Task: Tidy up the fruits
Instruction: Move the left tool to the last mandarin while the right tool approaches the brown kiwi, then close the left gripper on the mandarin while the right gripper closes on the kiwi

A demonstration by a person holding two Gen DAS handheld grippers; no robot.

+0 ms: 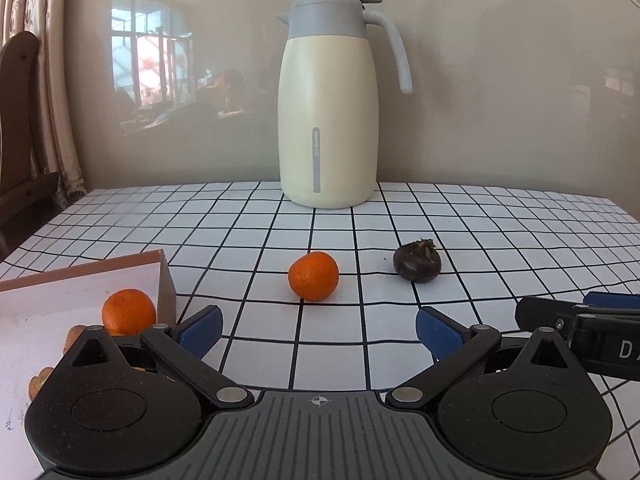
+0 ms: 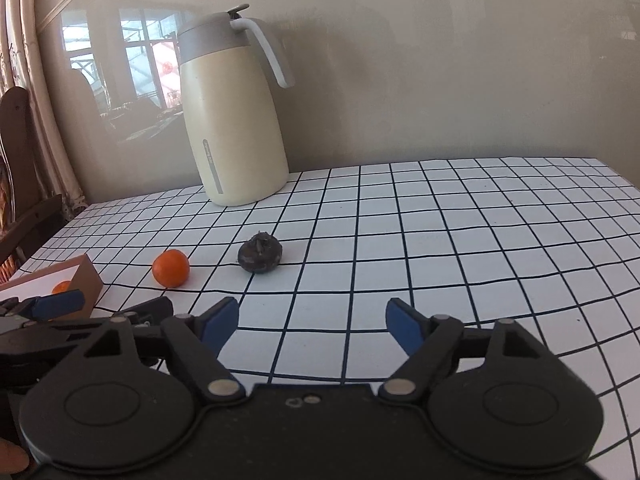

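A white tablecloth (image 1: 400,240) with a black grid fills mid-frame. The jug (image 1: 329,104) at upper centre is cream with a grey lid and handle. Two orange mandarins: one (image 1: 313,276) at centre, one (image 1: 128,312) lower left in a pinkish-brown box (image 1: 162,276) with a white inside. The dark fruit (image 1: 417,260) looks purplish-brown. Black grippers carry blue pads (image 1: 200,330).

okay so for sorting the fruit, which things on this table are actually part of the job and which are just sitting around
Part of the job:
- loose orange on the tablecloth
- dark fruit to its right
- box at the left edge
- orange in the box
- left gripper and right gripper, both open and empty

Just lying about:
- cream thermos jug by the wall
- wooden chair beyond the table
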